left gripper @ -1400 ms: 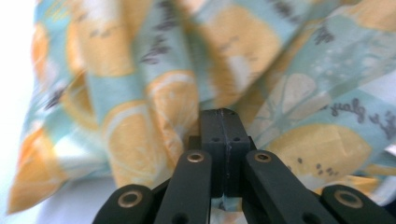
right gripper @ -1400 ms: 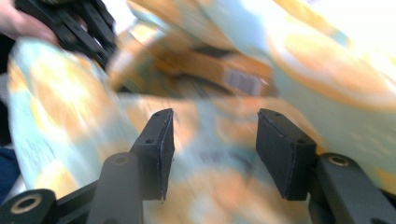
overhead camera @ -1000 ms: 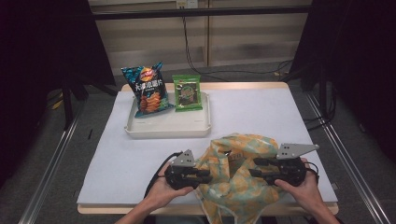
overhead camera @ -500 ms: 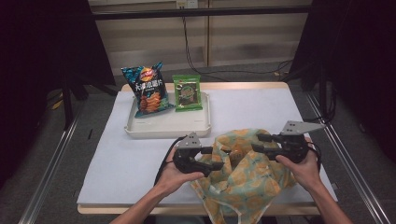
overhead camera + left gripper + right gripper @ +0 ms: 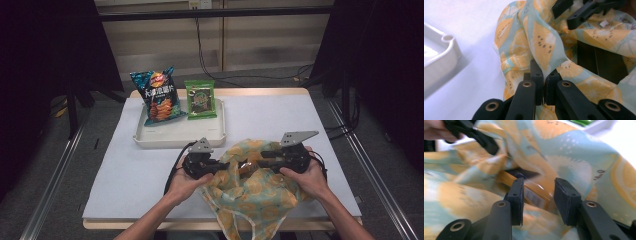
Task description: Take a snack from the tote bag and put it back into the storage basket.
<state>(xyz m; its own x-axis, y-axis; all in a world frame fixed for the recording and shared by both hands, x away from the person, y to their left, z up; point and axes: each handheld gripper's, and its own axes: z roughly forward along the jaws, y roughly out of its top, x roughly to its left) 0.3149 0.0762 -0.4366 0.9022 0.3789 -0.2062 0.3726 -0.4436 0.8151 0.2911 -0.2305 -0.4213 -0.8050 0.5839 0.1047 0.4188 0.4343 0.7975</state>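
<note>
Your left gripper [image 5: 543, 82] has just clamped a fold of the lemon-print cloth bag [image 5: 250, 187] at the table's [image 5: 280, 115] near edge; your right gripper's [image 5: 537, 195] jaws, closing, straddle its fabric without pinching.

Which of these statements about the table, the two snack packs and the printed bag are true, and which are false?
1. The blue chip bag and the green snack pack stand on the white tray. True.
2. The left gripper has its fingers wide open over bare table. False: the fingers are shut on a fold of the citrus-print bag.
3. The fingers of the right gripper stand apart, with the bag's cloth between them. True.
4. The citrus-print bag lies inside the tray. False: it lies on the white table cover, nearer the person than the tray.
5. The bag's print shows blue stars. False: it shows orange citrus slices.
</note>
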